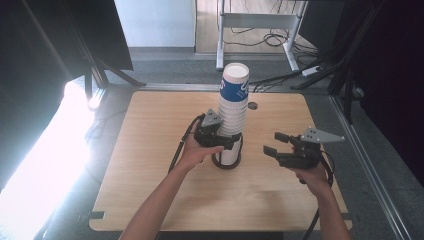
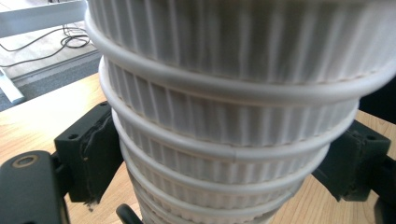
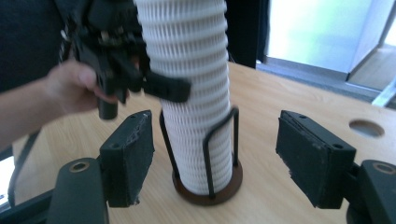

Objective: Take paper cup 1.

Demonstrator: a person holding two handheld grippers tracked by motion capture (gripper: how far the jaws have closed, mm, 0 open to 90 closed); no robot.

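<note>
A wire holder (image 3: 208, 182) rings the stack of ribbed paper cups (image 1: 233, 117) on the desk (image 1: 150, 165). My left gripper (image 1: 226, 141) clamps the stack; my right gripper (image 1: 272, 144), at three o'clock, gapes empty.

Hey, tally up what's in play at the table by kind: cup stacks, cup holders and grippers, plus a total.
stack of paper cups: 1
wire holder: 1
grippers: 2 (left gripper, right gripper)
Total: 4
</note>
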